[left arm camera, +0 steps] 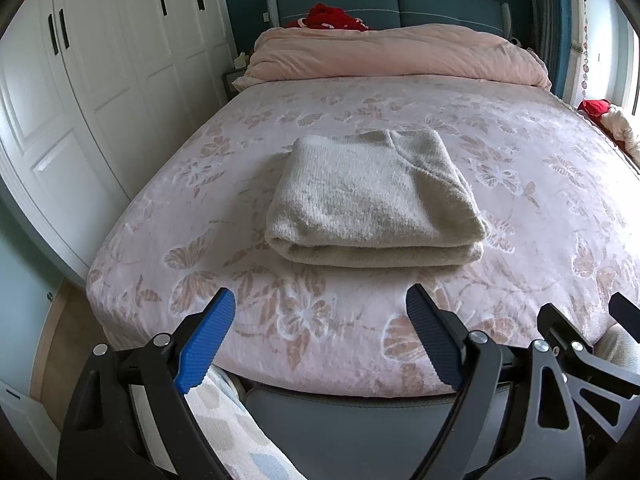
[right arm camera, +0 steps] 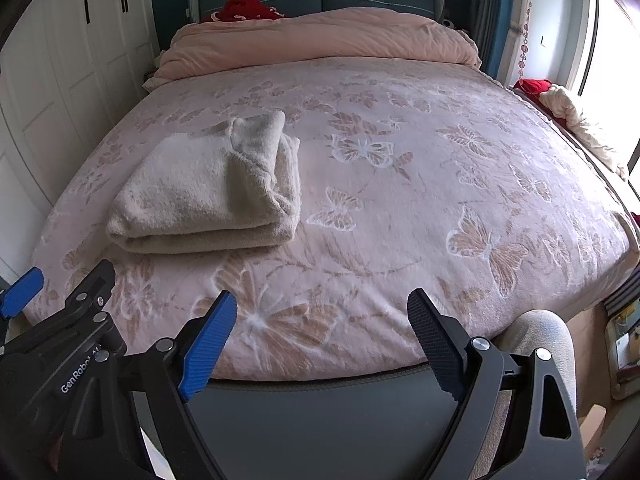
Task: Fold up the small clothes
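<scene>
We see the folded sweater (left arm camera: 376, 196) lying on the bed (left arm camera: 520, 208), at 12 o'clock from the left gripper (left arm camera: 320, 336). Both grippers are released and grasp nothing. Only the right view shows the sweater's layered side edge, at 10 o'clock from the right gripper (right arm camera: 322, 338).

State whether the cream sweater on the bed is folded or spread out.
Folded: the sweater forms a compact rectangle with stacked layers along its near edge, resting on the bedspread.

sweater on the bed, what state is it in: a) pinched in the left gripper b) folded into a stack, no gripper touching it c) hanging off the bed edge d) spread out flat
b: the sweater lies folded in layers on the bed, with the left gripper and right gripper both open and short of it.
</scene>
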{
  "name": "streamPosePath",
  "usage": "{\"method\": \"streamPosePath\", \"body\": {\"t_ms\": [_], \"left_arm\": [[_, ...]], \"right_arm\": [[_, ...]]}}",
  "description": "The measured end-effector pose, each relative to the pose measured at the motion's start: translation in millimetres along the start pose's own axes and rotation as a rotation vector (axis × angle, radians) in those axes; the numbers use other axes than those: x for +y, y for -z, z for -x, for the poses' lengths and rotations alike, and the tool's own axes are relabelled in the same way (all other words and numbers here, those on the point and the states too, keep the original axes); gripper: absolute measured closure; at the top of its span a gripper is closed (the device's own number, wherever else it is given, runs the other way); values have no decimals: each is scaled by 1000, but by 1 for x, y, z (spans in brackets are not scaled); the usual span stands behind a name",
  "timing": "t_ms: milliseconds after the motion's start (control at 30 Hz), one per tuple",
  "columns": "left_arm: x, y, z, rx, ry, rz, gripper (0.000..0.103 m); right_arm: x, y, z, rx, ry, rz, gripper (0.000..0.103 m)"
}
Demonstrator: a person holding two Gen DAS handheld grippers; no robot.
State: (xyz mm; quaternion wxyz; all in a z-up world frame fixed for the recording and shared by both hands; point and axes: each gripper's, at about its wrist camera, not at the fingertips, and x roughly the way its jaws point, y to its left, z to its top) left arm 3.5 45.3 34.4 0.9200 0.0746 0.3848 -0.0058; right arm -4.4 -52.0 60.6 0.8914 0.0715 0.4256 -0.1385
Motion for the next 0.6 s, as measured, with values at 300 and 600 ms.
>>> {"method": "streamPosePath", "body": {"t_ms": [300, 600], "left_arm": [[-1, -1, -25, 16, -10, 6, 18], [6, -6, -53, 39, -19, 30, 23]], "right_arm": [[13, -6, -22, -28, 14, 31, 19], [27, -16, -48, -4, -4, 38, 20]]}}
